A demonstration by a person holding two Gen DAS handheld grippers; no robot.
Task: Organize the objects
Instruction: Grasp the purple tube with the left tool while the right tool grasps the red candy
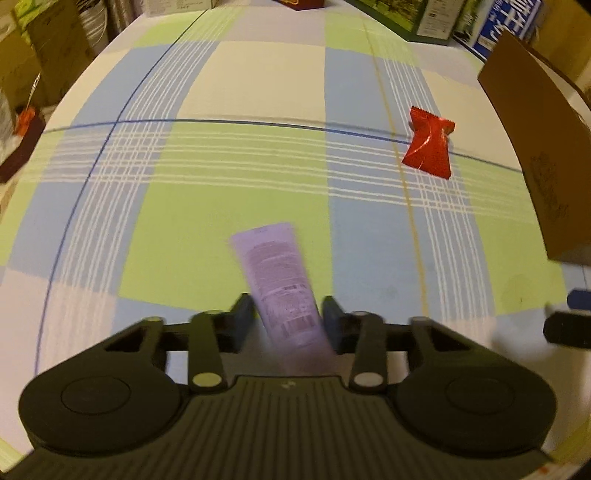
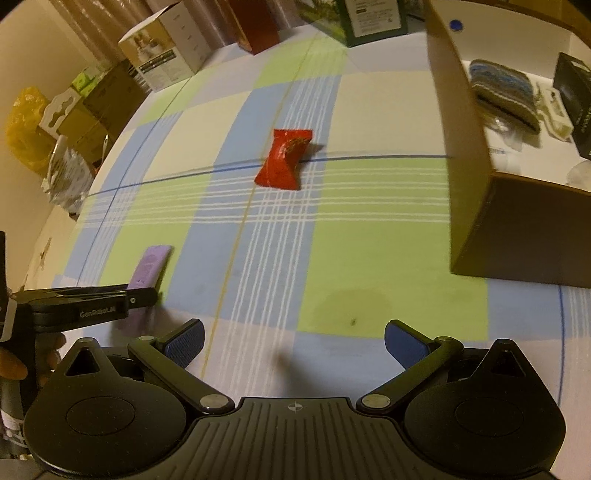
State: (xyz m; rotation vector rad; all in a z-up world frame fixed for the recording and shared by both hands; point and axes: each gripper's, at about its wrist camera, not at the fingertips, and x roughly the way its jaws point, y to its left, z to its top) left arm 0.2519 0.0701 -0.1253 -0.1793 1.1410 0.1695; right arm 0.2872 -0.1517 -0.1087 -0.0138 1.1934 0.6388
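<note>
Between left gripper [image 1: 288, 314] fingers, purple tube [image 1: 280, 280]

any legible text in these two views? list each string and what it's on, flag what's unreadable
"GenRobot.AI": on the side of the left gripper, seen in the right wrist view.
Purple tube: printed lines, too blurred to read.
Red wrapper: print unreadable.
Cardboard box: stamped mark, unreadable.
Blue-and-white box at the back: large letters, cut off and blurred.
Green-framed box: label too small.

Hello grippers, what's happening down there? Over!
Left gripper shut on purple tube. Right gripper open, empty. Red packet waiting on cloth. Nothing in the way.
</note>
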